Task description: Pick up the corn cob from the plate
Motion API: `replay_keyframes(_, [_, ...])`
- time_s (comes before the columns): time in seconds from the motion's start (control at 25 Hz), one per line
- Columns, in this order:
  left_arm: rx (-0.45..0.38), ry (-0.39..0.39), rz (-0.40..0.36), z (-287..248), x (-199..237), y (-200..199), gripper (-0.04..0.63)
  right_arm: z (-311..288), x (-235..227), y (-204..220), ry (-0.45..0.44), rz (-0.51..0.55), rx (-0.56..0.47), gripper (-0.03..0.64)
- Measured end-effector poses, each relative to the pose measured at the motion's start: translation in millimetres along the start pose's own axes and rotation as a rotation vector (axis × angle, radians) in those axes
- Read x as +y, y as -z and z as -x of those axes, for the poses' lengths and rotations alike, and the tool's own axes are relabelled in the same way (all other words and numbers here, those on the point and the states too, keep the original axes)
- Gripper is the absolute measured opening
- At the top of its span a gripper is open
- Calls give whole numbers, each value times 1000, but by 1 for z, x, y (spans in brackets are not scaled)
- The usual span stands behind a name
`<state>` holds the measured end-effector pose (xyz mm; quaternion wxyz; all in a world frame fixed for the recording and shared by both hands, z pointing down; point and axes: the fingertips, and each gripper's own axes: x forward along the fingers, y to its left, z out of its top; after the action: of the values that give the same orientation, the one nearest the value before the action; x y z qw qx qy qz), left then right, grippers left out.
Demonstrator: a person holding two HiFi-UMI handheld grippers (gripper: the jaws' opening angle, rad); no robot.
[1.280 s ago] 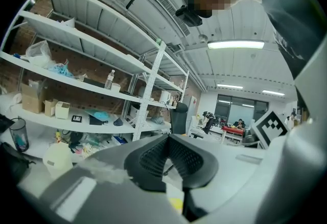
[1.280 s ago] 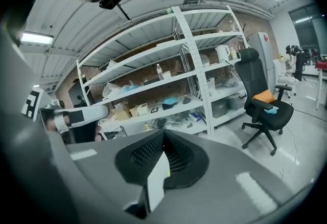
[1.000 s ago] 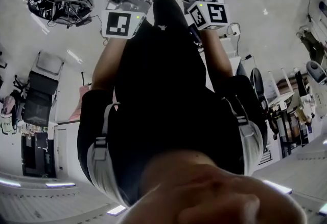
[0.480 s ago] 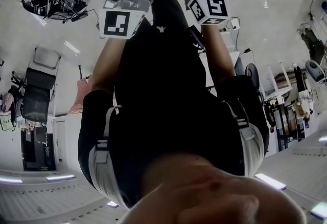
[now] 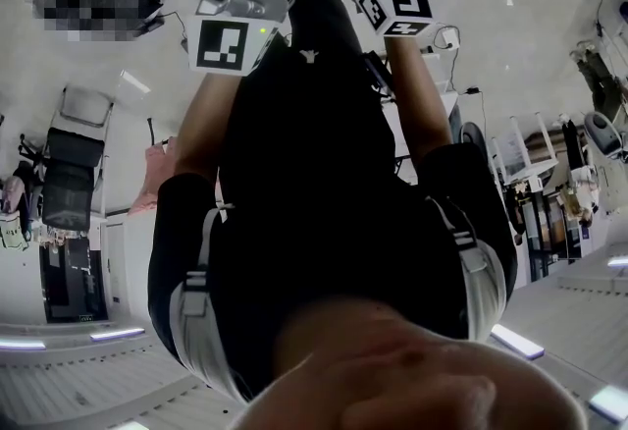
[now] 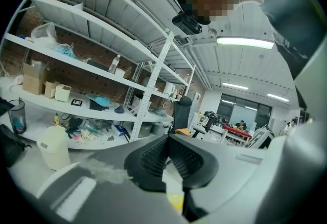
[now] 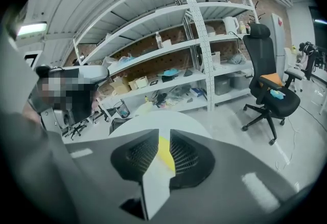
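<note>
**Approach to the corn cob.** The corn cob [image 7: 166, 155] shows as a yellow patch through the narrow slot of the right gripper [image 7: 163, 133], just beyond its tips, over the round white tabletop [image 7: 159, 118]. No plate rim can be made out. The right jaws are slightly spread, have just been opening, and pinch nothing. The left gripper [image 6: 168, 137] has its tips pressed together and is empty. Advisable: spread the right jaws wider than the cob, straddle it crosswise at mid-length, then close.

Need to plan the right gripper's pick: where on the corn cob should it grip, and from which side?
Probably mid-length, from above. Only a yellow strip of the corn cob shows, running along the gap of the right gripper, so closing would pinch across its width. The jaws have just been opening; the cob shows between them, ungripped.
</note>
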<state>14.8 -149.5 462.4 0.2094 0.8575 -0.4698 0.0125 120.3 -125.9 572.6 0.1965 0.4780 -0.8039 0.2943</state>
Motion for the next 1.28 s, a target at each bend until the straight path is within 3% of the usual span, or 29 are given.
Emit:
replay_keyframes(0.6, [21,-7,35,-14,11,14,2,-29,-6,36,-42,87,146,146])
replay_keyframes(1.28, [53,-8,68,-23,21,32,2,-58,-10,63,-101,249,250,285])
